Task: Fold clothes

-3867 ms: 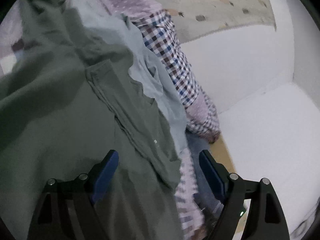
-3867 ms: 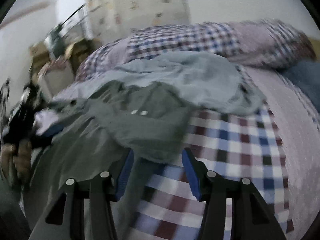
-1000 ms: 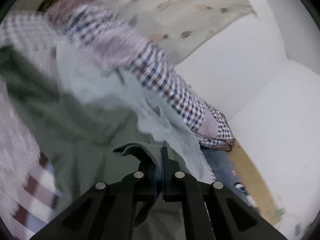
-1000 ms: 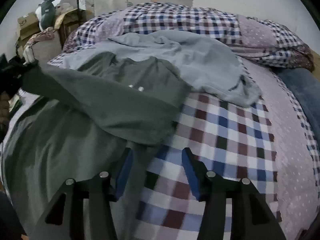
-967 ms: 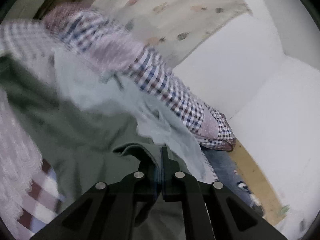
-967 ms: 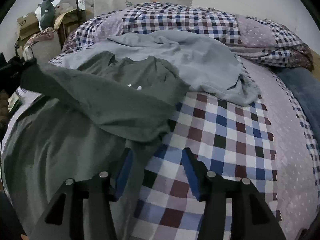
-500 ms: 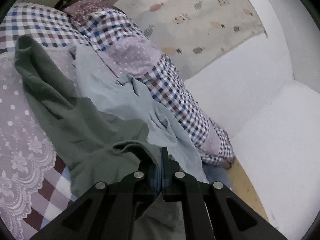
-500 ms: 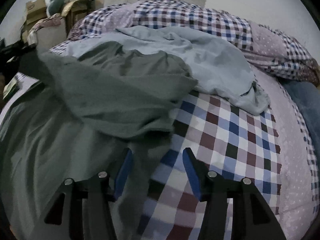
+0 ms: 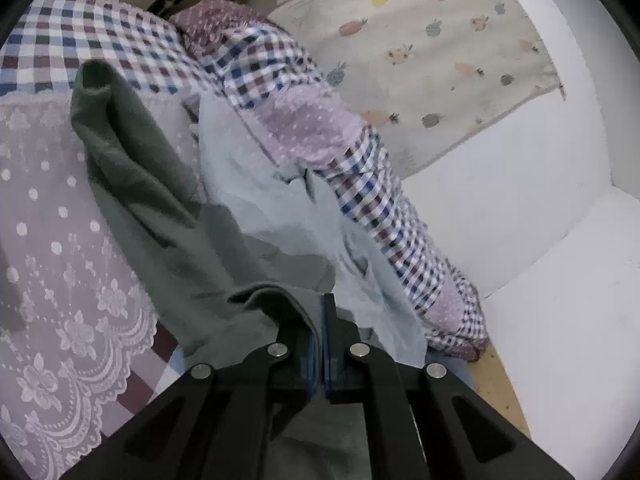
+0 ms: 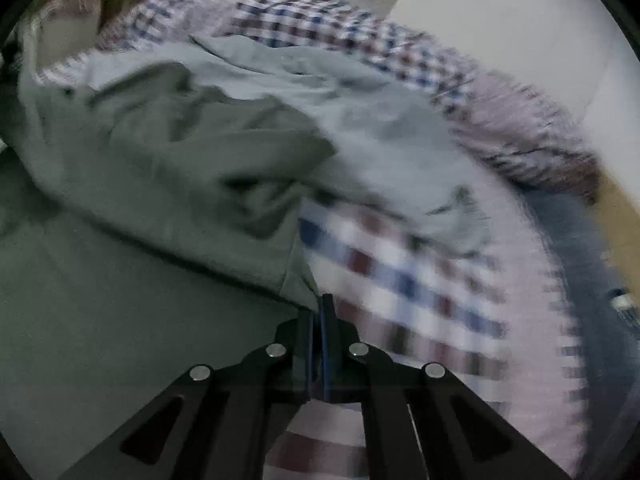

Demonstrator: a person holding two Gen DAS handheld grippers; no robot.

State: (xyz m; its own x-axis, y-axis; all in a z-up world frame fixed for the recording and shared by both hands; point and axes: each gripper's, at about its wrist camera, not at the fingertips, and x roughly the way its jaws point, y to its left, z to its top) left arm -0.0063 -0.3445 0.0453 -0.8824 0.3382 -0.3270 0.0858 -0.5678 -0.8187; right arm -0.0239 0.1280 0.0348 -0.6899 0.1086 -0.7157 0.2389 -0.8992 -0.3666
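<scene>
Both tools are gripping the same garment: the left tool (image 9: 323, 320) is pressed together on a fold of the dark green shirt (image 9: 168, 216), and the right tool (image 10: 321, 316) is pinched on another edge of that shirt (image 10: 160, 160), with cloth running straight into the closed pads. We are judging this as the opening step of the fold, taking two points of the green shirt so that we can lift it and spread it out. The shirt is lying rumpled across the middle of the bed (image 10: 420, 280), on the checked cover, and its far part is overlapping the pale blue garment (image 9: 256, 184), which is sitting just behind it toward the bunched checked quilt (image 9: 320, 128) along the bed's far edge. The right view is smeared, so we cannot tell exactly which seam that tool is holding. Next we are looking to draw the two tools apart and upward, pulling the green cloth taut and clear of the blue one, then laying it flat on the open checked part of the bed nearer us before folding it over.
</scene>
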